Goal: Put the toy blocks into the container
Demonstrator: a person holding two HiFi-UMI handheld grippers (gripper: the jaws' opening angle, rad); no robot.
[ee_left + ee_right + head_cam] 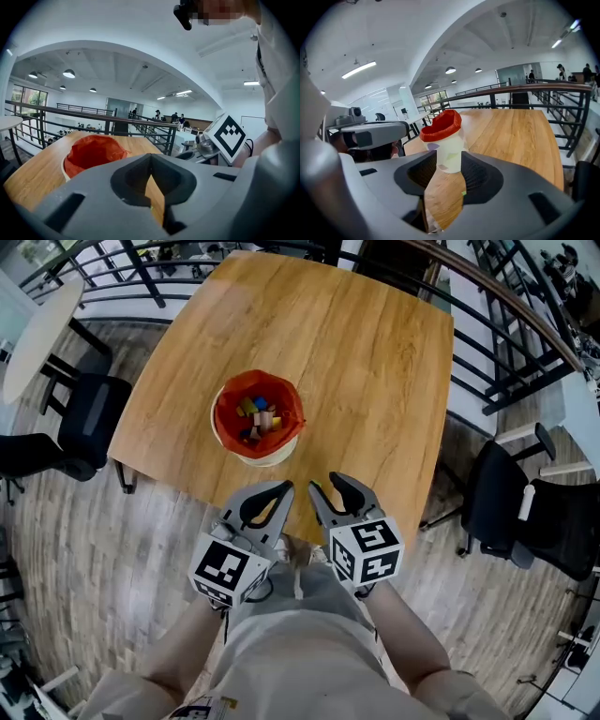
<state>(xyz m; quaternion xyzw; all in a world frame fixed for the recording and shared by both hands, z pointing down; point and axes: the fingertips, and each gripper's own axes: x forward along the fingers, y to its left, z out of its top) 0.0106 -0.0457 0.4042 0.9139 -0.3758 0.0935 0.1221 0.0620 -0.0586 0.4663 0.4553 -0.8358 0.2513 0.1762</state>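
Near front edge of counter, container holds toy blocks (likely light, stiff; pinch flat sides); left hand-held gripper pressed together, right hand-held gripper spread, empty.

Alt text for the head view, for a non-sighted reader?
A white container lined with a red bag holds toy blocks on a wooden table. Below it, at the table's near edge, the person holds the left tool closed and the right tool open, both empty.

No words, numbers or brand names are legible. Behind the jaws, the left gripper and right gripper each carry a cube bearing only black-and-white square marker patterns.
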